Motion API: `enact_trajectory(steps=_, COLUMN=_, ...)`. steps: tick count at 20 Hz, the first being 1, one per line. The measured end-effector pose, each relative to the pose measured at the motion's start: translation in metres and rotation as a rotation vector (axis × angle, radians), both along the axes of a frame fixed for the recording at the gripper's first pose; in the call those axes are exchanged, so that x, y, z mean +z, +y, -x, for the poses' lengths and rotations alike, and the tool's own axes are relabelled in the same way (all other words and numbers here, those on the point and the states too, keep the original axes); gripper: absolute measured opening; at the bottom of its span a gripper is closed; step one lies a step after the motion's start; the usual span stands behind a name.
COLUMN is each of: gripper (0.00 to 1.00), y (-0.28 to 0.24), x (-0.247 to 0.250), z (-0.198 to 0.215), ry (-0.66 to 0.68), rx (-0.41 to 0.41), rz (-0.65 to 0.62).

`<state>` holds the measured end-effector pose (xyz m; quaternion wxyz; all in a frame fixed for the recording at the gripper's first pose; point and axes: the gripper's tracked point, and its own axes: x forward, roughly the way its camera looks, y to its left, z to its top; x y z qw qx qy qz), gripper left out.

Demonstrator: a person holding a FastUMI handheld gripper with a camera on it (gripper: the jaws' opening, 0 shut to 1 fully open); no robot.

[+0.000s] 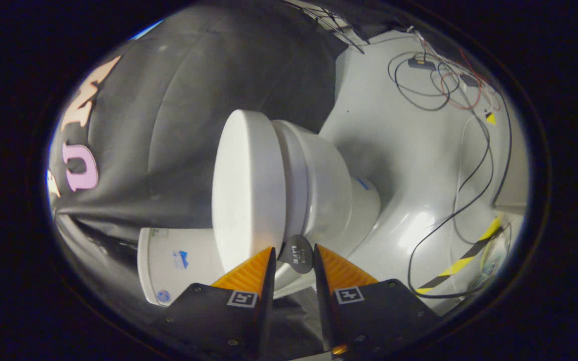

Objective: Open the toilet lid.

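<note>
Booth setting: black cloth wall (168, 125) behind, pale grey floor (409, 165) with loose cables (469, 180) and a strip of yellow-black tape (462, 260). View rolled a quarter turn, so floor lies to the right of the fixture and wall to the left.

Toilet lid (246, 193): white, oval, down flat on the seat (294, 180), bowl (329, 190) beneath it. As framed, top face turned toward the cloth wall, underside toward the floor; long axis running from the front edge, far from the fingers, back to the hinge end near the tank (178, 265). Small dark round lift tab (298, 253) projecting from the lid's side edge, near the hinge end.

Gripper (293, 258): orange ribbed fingers (249, 273) parted by a narrow gap, tab sitting in that gap just ahead of the tips. Contact on the tab not confirmable; pads appear beside it, not pressing. Nothing held.

Assessment of step in hand: approach to tab finished or nearly so, grasp not yet made, lid unopened. Recommended: advance slightly so the ribbed pads cover the tab fully, close squarely on its flat faces, then swing in an arc about the hinge rather than pulling straight away from the seat. Risk judged: thin tab slipping out if gripped at the tip alone.
</note>
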<state>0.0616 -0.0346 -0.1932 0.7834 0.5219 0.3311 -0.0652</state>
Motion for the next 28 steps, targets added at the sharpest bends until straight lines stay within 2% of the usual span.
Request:
enact_trajectory(steps=1, gripper=0.30, y=-0.015, x=0.000, z=0.008, ry=0.018, rx=-0.026, rz=0.005)
enact_trajectory(steps=3, gripper=0.06, y=-0.007, x=0.003, z=-0.002, ry=-0.013, rx=-0.034, rz=-0.107)
enact_trajectory(steps=5, gripper=0.06, y=-0.007, x=0.004, z=-0.004, ry=-0.042, rx=-0.036, rz=-0.116)
enact_trajectory(steps=9, gripper=0.06, y=0.004, x=0.014, z=0.001, ry=-0.066, rx=0.037, rz=-0.063)
enact_trajectory(steps=13, gripper=0.06, y=0.008, x=0.025, z=0.000, ry=-0.109, rx=0.071, rz=-0.048)
enact_trajectory(steps=16, gripper=0.06, y=0.008, x=0.025, z=0.002, ry=-0.107, rx=0.105, rz=0.024)
enact_trajectory(steps=28, gripper=0.06, y=0.013, x=0.023, z=0.004, ry=-0.104, rx=0.123, rz=0.033)
